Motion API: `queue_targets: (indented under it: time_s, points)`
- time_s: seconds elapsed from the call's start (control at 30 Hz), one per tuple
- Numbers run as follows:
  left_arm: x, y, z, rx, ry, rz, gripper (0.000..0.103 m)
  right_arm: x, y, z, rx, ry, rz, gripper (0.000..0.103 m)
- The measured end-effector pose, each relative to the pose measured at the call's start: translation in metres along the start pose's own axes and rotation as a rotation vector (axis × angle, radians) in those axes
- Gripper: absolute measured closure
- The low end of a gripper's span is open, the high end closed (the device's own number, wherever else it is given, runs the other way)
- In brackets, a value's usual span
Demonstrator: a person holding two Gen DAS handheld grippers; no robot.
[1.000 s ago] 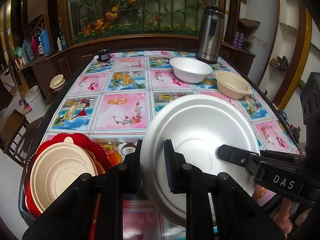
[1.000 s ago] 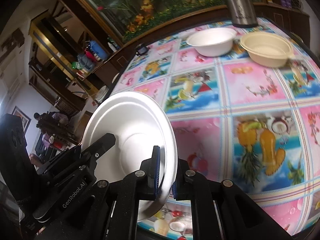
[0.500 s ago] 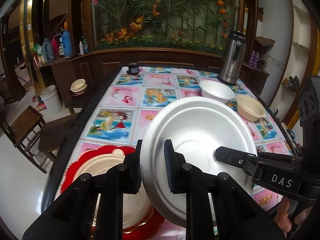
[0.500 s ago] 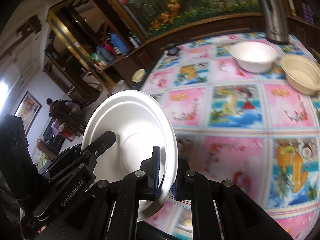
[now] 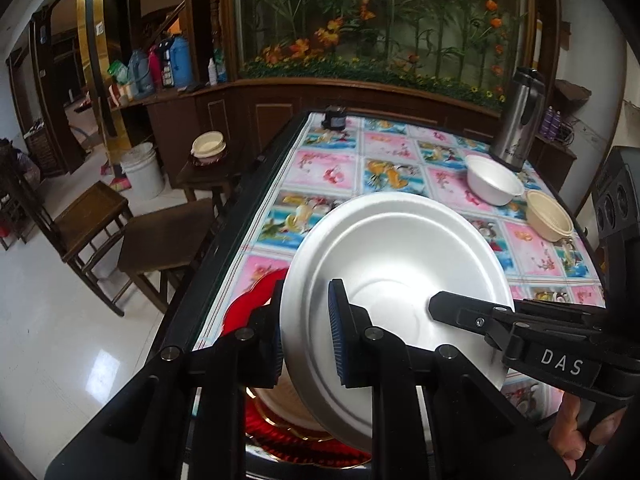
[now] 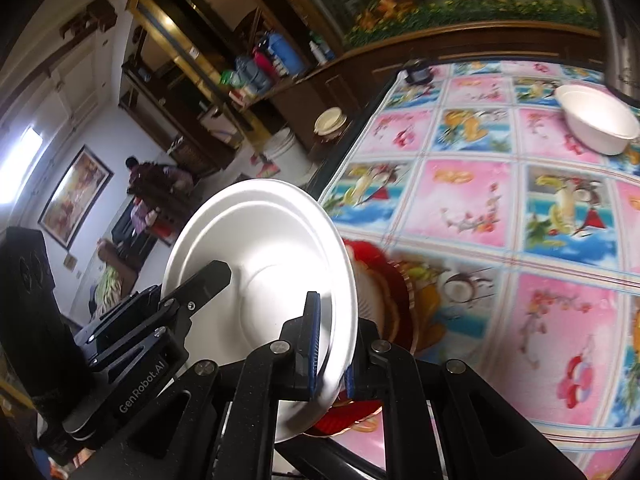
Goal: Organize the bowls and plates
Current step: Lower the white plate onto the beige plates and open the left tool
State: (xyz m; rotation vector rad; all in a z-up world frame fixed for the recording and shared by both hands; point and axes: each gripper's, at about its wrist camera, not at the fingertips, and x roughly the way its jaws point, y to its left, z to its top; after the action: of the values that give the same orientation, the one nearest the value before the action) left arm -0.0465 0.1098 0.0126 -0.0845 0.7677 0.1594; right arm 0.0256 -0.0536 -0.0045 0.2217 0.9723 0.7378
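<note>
White plate (image 5: 400,280) carried leftward — over red plate stack (image 5: 248,304).

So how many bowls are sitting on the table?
2. A white bowl by the metal flask, and a cream bowl beside it. The held white plate may hide more.

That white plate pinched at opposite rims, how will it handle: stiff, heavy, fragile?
The white plate looks like thin moulded foam or pulp, so it is probably very light. The left tongs and right tongs pinch only its rim, so it may flex or dent. Its matte surface should resist slipping.
</note>
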Motion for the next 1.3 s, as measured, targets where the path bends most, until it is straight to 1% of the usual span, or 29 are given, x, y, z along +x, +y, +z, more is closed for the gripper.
queue_targets:
  time_s: [0.13,0.3,0.57,0.67,0.77,0.93,1.1,1.13,1.2,1.23,1.27,1.3]
  points:
    - [0.015,0.012,-0.009,-0.016,0.042,0.025,0.086,0.022,0.011,-0.004,-0.031,0.051,-0.02,0.093]
    - [0.029,0.019,-0.021,-0.045,0.086,0.018,0.086,0.045,0.01,-0.012,-0.035,0.104,-0.033,0.093]
    - [0.038,0.021,-0.029,-0.05,0.097,0.031,0.086,0.065,0.008,-0.02,-0.047,0.146,-0.066,0.092]
    - [0.039,0.021,-0.032,-0.046,0.098,0.032,0.086,0.066,0.013,-0.023,-0.079,0.137,-0.094,0.09]
    - [0.04,0.022,-0.033,-0.048,0.093,0.037,0.085,0.065,0.019,-0.023,-0.127,0.111,-0.138,0.089]
    - [0.039,0.02,-0.035,-0.041,0.079,0.059,0.085,0.065,0.02,-0.022,-0.147,0.087,-0.16,0.088]
    - [0.039,0.02,-0.038,-0.032,0.07,0.077,0.084,0.064,0.026,-0.025,-0.2,0.054,-0.209,0.086]
    - [0.039,0.02,-0.038,-0.032,0.066,0.087,0.084,0.065,0.027,-0.025,-0.208,0.054,-0.215,0.085]
    - [0.036,0.023,-0.037,-0.032,0.05,0.117,0.084,0.066,0.027,-0.026,-0.216,0.054,-0.224,0.072]
    - [0.035,0.024,-0.037,-0.035,0.045,0.121,0.083,0.064,0.028,-0.026,-0.222,0.043,-0.236,0.07]
    - [0.035,0.026,-0.037,-0.04,0.04,0.124,0.082,0.063,0.027,-0.026,-0.225,0.035,-0.243,0.066]
    - [0.034,0.027,-0.036,-0.043,0.036,0.13,0.077,0.06,0.027,-0.025,-0.227,0.021,-0.246,0.065]
